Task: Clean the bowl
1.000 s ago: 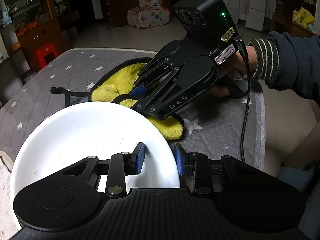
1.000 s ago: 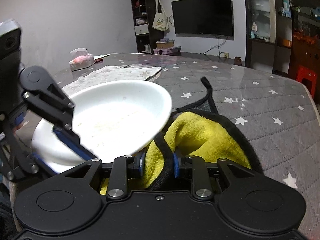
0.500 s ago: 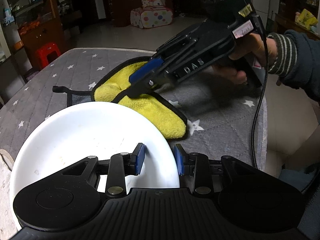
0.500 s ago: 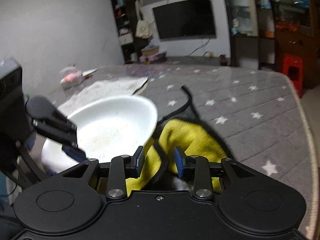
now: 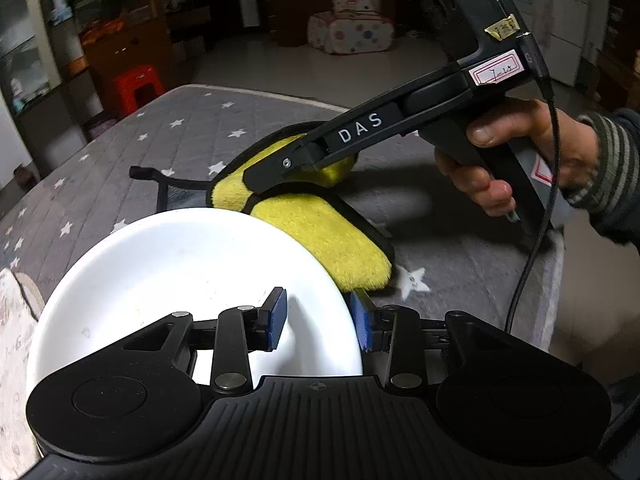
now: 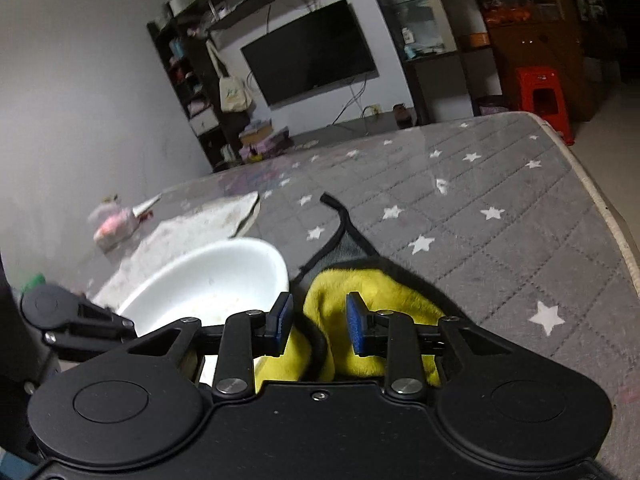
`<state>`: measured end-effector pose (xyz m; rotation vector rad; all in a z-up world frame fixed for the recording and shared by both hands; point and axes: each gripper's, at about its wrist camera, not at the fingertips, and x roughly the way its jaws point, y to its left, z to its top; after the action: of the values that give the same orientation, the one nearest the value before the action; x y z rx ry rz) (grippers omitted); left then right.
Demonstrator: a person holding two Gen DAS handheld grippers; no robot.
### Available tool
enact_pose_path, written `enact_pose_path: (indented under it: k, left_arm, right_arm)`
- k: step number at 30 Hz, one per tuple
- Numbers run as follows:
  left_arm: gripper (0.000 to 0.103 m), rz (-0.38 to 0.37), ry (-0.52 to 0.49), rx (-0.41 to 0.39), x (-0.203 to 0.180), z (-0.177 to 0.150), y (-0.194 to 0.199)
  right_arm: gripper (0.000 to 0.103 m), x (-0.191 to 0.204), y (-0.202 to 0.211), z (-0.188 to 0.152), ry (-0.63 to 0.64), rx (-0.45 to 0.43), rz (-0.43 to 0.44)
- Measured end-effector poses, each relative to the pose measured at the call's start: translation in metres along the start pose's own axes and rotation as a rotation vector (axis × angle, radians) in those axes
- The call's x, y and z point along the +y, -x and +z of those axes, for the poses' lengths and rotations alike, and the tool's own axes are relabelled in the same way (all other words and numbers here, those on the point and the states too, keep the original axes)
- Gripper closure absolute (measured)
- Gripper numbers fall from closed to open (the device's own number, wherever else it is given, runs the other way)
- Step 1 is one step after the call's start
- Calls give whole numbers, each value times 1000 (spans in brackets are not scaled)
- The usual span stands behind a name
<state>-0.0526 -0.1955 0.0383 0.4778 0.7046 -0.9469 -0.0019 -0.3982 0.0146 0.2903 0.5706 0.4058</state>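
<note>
1. White bowl [image 5: 192, 280] sat on the bench [image 5: 132, 148], which was covered by a grey quilted cloth printed with white stars. Faint yellowish food specks showed on the bowl's inner surface.
2. Left gripper [image 5: 318, 320]: fingers straddled the near-right rim of the bowl, one blue pad [image 5: 277, 322] inside the bowl and the other outside against the wall. The gap between the pads was narrow and the rim ran through it; the fingers appeared closed on the rim.
3. Yellow cleaning cloth [image 5: 320, 228], black-edged, lay on the bench just beyond and right of the bowl, its near edge partly hidden behind the bowl rim. A black strap loop [image 5: 154, 178] trailed from the cloth to the left.
4. Right gripper [image 6: 319, 322], held by the person's right hand [image 5: 516, 156], was angled down onto the cloth. In the right wrist view its blue pads stood partly apart with a raised fold of yellow cloth between them; neither pad visibly pressed the fold, so I recorded the fingers as partly open, not clamped.
5. Right wrist view: bowl [image 6: 216, 280] to the left of the cloth [image 6: 360, 292], the two just beside each other.
6. Background of the right wrist view: a pale placemat [image 6: 192, 228] beyond the bowl, and a red stool [image 6: 542, 96] on the floor past the bench.
</note>
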Motion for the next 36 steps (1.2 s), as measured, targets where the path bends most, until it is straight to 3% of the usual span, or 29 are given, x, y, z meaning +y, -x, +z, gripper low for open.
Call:
enact_pose_path:
  k: [5,13,23,36]
  left_arm:
    - [67,33,38,13,-4,2,-7]
    - [65,63,33,2,-10,0,-9]
    - [64,92,41,24,-8,-1,-16]
    - [65,-8,-48,27,10,-11,-8]
  right_arm:
    - [71,-7,-14,-1,-85,26,-13]
    - [83,-2,-36,-10,-19,54,-111]
    - [87,0,-28,-13,-18,74,-56]
    - [87,0,-3,-26,-28,137,72]
